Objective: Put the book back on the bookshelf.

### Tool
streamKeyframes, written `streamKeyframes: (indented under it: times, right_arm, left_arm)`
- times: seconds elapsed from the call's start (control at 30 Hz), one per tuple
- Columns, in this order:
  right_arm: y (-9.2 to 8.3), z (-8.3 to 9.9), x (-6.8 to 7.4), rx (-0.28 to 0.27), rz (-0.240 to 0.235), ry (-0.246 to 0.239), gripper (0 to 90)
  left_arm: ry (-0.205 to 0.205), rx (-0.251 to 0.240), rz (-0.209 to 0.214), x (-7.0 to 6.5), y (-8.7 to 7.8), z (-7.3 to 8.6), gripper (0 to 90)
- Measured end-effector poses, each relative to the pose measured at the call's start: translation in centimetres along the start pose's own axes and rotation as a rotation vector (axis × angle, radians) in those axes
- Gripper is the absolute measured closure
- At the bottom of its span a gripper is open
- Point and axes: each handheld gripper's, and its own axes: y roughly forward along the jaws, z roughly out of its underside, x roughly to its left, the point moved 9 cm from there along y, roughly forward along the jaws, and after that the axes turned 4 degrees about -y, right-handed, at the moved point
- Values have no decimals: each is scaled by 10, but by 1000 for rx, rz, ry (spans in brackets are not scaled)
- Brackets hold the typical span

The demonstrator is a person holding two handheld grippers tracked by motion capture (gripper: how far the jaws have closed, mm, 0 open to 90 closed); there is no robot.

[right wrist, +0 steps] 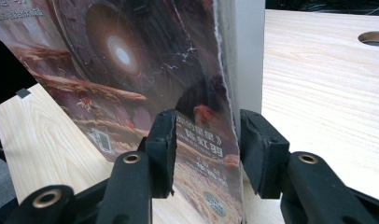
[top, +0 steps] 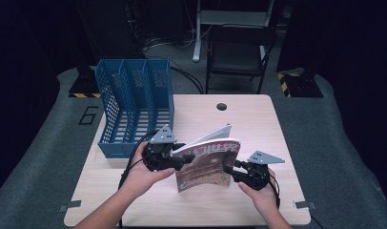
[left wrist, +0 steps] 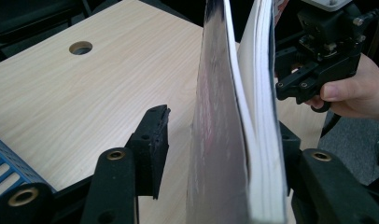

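**Magazine upright between both grippers**

Nearest to me, my two hands come in from the bottom edge of the high view. My right gripper (top: pixel 228 171) has the magazine (top: pixel 208 164) at its right-hand side; in the right gripper view the fingers (right wrist: pixel 162 149) straddle the lower edge of the magazine (right wrist: pixel 145 70), the left pad touching the glossy cover, and whether the other pad bears on the pages I cannot tell. My left gripper (top: pixel 187 160) takes the opposite side. From the left gripper view, the magazine (left wrist: pixel 225 140) stands edge-on between its fingers (left wrist: pixel 152 140): the right pad sits against the pages, the left pad stands clear of the cover with bare table (left wrist: pixel 85 98) showing in the gap, so those fingers are spread, not pinching.

The magazine stands upright on the table (top: pixel 258 124), slightly fanned at the top, near the middle of the front half. Beyond it, at the far left corner, sits a blue file rack (top: pixel 134 105). Past the table, a dark folding chair (top: pixel 239 52).
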Motion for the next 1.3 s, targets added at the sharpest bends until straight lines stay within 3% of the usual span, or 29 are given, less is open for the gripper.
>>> streamKeyframes:
  times: [0.17, 0.53, 0.77, 1.17, 1.3]
  right_arm:
    - [0, -1, 0, -2, 1, 4, 592]
    - [-2, -3, 0, -12, 4, 9, 683]
    - [-1, -4, -1, -14, 0, 9, 720]
    - [0, -5, -2, -14, 5, 10, 726]
    - [0, -5, -2, -15, 2, 9, 726]
  left_arm:
    - [26, 24, -11, -2, 1, -6, 550]
    - [36, 43, -12, -4, 7, -18, 635]
    - [55, 47, -20, -4, 5, -19, 795]
    - [101, 109, -16, -10, 8, -29, 797]
    - [97, 121, -19, -9, 11, -31, 809]
